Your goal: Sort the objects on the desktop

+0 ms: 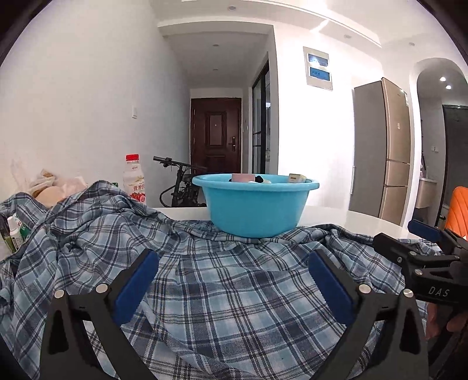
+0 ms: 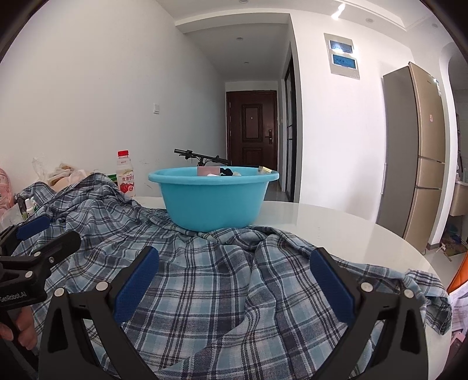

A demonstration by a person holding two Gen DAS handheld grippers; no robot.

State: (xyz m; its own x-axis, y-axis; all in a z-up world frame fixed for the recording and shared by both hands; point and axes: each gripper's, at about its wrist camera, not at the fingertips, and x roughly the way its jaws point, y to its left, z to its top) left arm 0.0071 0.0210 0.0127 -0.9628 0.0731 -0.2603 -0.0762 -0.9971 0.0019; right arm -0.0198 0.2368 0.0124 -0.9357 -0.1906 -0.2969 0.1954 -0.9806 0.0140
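White walls, dark wooden door, tall fridge, recessed ceiling lights

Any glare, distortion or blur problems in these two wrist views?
Left wrist view: strong fisheye bending and dark corners; ceiling lights wash out the upper right; the basin and plaid cloth are sharp. Right wrist view: same bending; the white table carries a soft sheen, the fridge leans with the lens; nothing is motion-blurred.
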